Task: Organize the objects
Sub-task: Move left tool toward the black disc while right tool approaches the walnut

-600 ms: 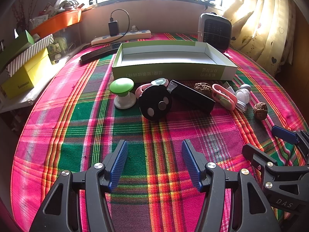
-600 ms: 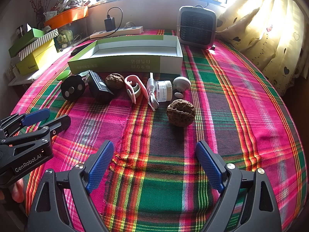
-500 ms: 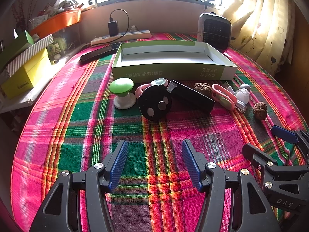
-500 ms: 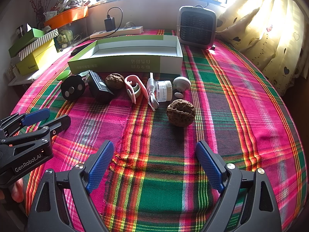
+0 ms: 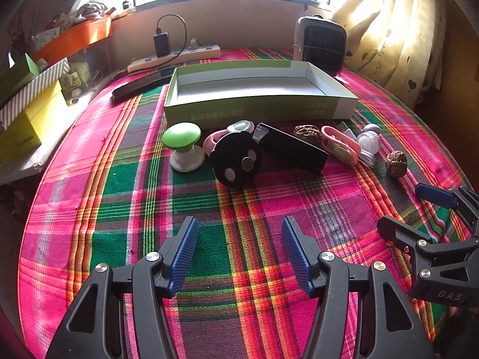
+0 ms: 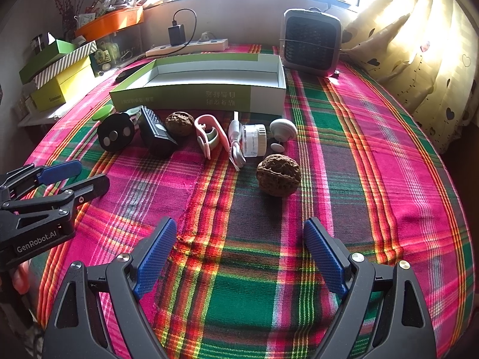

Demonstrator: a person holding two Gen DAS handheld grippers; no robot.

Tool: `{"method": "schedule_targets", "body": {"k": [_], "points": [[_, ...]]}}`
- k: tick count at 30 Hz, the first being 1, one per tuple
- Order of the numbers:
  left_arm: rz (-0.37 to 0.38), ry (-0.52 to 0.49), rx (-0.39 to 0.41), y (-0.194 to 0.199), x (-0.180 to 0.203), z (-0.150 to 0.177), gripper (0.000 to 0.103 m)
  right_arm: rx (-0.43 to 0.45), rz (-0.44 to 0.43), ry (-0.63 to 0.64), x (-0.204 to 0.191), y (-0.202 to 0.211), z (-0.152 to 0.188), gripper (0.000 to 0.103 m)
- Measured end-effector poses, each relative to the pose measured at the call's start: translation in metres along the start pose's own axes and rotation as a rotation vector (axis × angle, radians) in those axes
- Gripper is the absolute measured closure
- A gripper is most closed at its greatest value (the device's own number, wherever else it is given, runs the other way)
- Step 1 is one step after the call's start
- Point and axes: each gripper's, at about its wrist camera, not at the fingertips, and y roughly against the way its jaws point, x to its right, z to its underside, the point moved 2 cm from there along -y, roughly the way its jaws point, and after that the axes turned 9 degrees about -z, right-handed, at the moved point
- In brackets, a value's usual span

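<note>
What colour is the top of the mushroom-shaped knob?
Light green top on a white base, clearest in the left wrist view.

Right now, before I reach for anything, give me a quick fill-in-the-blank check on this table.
1. The green-and-white box holds ____ objects.
2. The number of walnuts on the plaid cloth is ____.
3. The nearer walnut lies ahead of the ____ gripper, whose jaws are open.
4. The mushroom-shaped knob has a ____ cap.

Missing words: no; two; right; green
</note>
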Motion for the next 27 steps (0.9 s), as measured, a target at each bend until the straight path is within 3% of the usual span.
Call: {"method": "schedule_targets", "body": {"k": [12,27], "points": [[0.061,0.023,-0.011,-0.006,-0.013,-0.009,0.046,-0.012,0.06,-0.044,0.027,0.0,-0.007,0.016],[0.087,0.058,-0.032,-0.027,-0.019,-0.033,0.046,-0.049,0.029,-0.022,0.033,-0.017,-0.027,0.016]]}}
